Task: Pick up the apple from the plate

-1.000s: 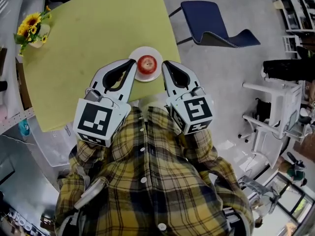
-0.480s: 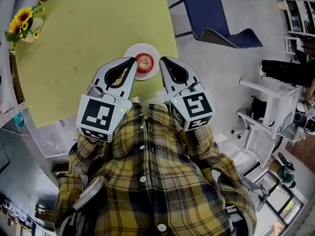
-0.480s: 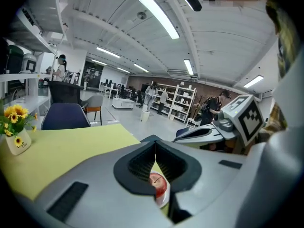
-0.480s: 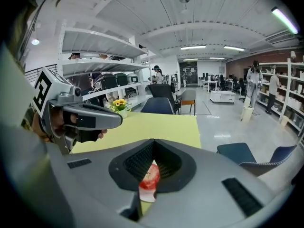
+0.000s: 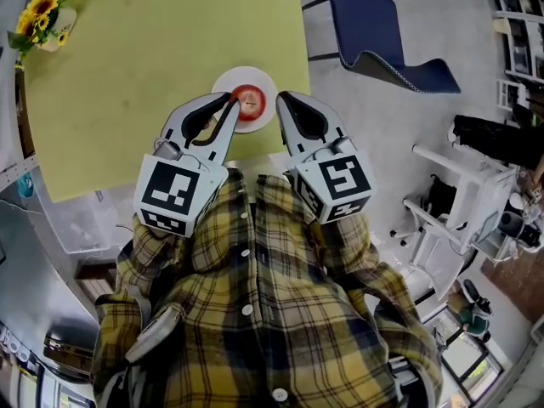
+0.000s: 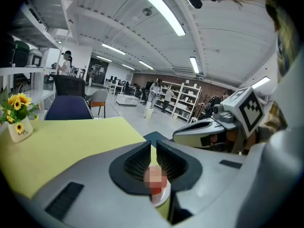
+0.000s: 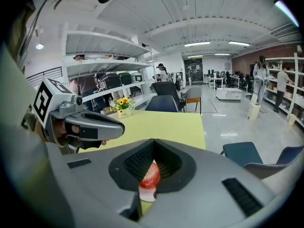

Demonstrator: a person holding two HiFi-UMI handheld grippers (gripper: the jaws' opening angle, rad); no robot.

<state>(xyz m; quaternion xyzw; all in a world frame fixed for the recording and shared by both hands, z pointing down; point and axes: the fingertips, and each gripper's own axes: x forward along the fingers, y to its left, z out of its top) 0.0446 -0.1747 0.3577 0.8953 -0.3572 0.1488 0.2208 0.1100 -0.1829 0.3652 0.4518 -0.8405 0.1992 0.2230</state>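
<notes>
**Both grippers move in close to the apple**

A second ago the two grippers are a little way back from the plate. Now they are lower and closer. The left gripper (image 5: 232, 100) has its tip over the left rim of the plate (image 5: 246, 76), right next to the apple (image 5: 250, 101). I cannot tell if it touches the apple. The right gripper (image 5: 281, 99) has its tip just beside the plate on the other side. The apple has not moved. It sits in the middle of the plate, near the front edge of the table (image 5: 144, 66), between the two tips.

Both tools are closed tight. In each gripper view the two jaws meet at the tip and hold nothing. The apple shows only through the hole behind the jaws.

I think this is the reach-in step, so the pick-up has not begun. One gripper will likely need to open wide before it can go around the apple.

The apple is round, red and shiny, with a small dip on top. It looks smooth, so it may roll or slip. The plate is small, round, white and smooth. The table is flat, yellow-green and dull, not shiny. The grippers are hard grey plastic with curved sides. Their pads are black with small ridges, which should help them grip. Each gripper has a cube with black and white squares on it.
</notes>
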